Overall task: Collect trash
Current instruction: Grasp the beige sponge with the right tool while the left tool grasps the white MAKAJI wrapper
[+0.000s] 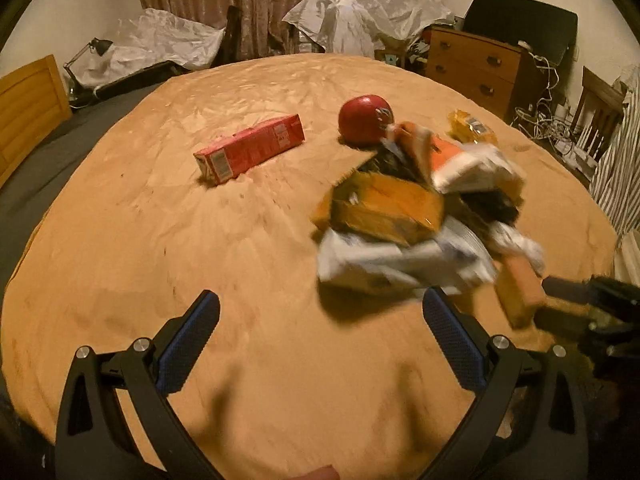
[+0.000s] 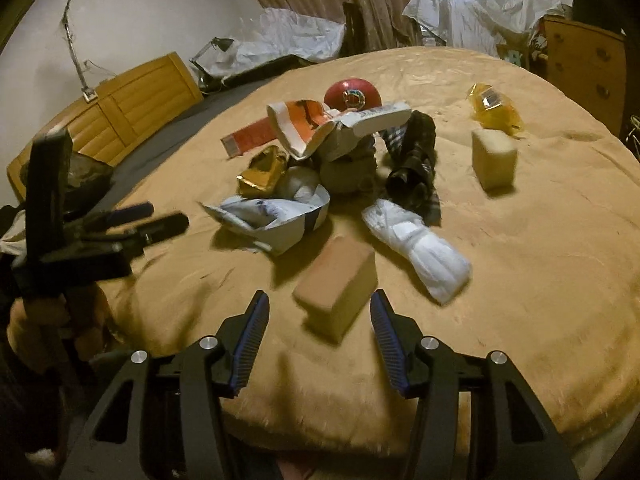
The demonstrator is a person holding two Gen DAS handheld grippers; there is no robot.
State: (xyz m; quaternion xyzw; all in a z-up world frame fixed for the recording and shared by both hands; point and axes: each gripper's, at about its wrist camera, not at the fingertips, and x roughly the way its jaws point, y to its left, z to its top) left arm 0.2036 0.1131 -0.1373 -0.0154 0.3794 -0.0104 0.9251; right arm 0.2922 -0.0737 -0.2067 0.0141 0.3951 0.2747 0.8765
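A heap of rubbish lay on a tan plush blanket (image 2: 520, 280) spread over a bed: a torn orange-and-white paper wrapper (image 2: 308, 124), a crumpled gold foil packet (image 2: 262, 174), a crushed white-and-blue paper bag (image 2: 276, 216), a rolled white paper bundle (image 2: 420, 254) and a crumpled black plastic bag (image 2: 416, 160), all piled together at the centre. Just in front of the right gripper (image 2: 318, 320) sat a tan rectangular sponge block (image 2: 336, 288), its near end between the blue-padded fingers; the jaws stood apart on either side of it and the pads did not visibly press it. A second pale sponge block (image 2: 494, 158) stood well apart on the right, with a yellow cellophane wrapper (image 2: 494, 110) beyond it. Behind the heap rested a red round ball (image 1: 364, 120) and, to its left, a long pink cardboard carton (image 1: 250, 148) lying flat. The left gripper (image 1: 320, 316) hung above bare blanket on the near left of the heap (its jaws spread wide, nothing between them). A wooden chest of drawers (image 1: 472, 64) stood at the far right
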